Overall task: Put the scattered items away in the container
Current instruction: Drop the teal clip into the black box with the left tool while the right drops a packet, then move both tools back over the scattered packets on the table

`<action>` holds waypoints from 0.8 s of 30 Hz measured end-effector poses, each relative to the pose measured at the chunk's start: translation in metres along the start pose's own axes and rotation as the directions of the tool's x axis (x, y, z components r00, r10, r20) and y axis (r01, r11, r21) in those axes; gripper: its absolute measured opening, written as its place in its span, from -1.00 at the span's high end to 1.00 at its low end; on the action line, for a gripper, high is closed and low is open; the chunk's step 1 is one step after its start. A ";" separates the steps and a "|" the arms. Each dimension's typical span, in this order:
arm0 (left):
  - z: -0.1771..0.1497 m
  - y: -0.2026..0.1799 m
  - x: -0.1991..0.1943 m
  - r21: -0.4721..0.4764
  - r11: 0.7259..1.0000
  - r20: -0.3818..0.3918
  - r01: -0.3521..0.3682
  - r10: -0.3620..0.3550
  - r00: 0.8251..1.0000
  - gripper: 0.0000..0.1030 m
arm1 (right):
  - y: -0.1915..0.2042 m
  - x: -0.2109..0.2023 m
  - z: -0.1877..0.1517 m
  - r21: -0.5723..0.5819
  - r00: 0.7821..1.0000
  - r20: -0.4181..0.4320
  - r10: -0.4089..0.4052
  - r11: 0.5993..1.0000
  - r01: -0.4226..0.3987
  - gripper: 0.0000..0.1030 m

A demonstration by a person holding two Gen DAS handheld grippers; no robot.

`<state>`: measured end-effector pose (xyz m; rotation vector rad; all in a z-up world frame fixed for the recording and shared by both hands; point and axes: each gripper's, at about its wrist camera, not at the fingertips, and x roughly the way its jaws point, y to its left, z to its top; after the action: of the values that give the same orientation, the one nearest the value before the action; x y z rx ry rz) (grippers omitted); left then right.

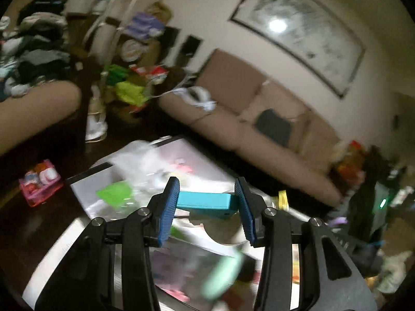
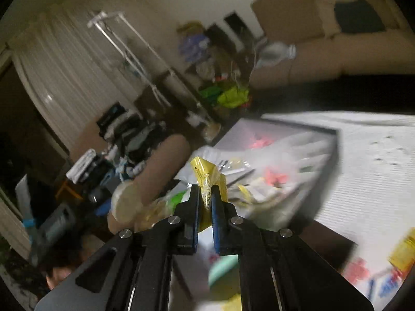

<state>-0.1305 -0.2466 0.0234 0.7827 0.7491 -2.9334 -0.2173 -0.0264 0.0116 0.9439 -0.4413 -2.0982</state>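
Overhead, left tongs [image 1: 207, 202] clamp teal box [image 1: 205, 202]; right tongs [image 2: 205, 197] pinch yellow packet [image 2: 206, 178], blurred.

No lettering can be read in either view — motion blur smears nearly every surface. The yellow packet [image 2: 206, 181] pinched in the right gripper [image 2: 205, 202] carries a column of small dark print near its upper edge, possibly text, but too fine to make out. The red-and-white packages [image 1: 153, 72] by the far wall show printed patches — nothing legible.
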 end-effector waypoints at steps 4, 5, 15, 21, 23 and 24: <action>-0.009 -0.001 0.027 0.046 0.998 -0.025 -0.053 0.054 0.998 0.17 | 0.000 0.044 0.002 -0.030 0.995 -0.055 -0.077 0.997 0.075 0.72; -0.010 -0.004 0.031 0.061 0.996 -0.038 -0.065 0.068 0.997 0.09 | -0.003 0.047 0.002 -0.017 0.994 -0.056 -0.095 0.995 0.094 0.35; -0.002 -0.036 -0.047 0.042 0.997 0.036 0.064 -0.066 0.997 -1.00 | -0.035 -0.089 -0.011 -0.063 0.985 0.012 -0.172 0.983 0.172 -0.67; -0.082 -0.045 -0.060 -0.011 0.998 -0.130 -0.061 0.059 0.990 -1.00 | -0.050 -0.185 -0.064 -0.037 0.936 -0.038 -0.350 0.936 0.349 -0.68; -0.106 -0.035 -0.045 -0.070 0.988 -0.258 -0.136 0.113 0.959 -1.00 | -0.050 -0.201 -0.079 -0.031 0.914 -0.055 -0.403 0.915 0.402 -0.68; -0.118 -0.030 -0.036 -0.105 0.984 -0.327 -0.146 0.104 0.939 -0.99 | -0.050 -0.207 -0.085 -0.027 0.906 -0.070 -0.417 0.909 0.416 -0.67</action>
<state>-0.0477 -0.1707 -0.0358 1.2622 0.8581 -2.6446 -0.0920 0.1654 0.0251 1.1881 -0.1981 -2.4320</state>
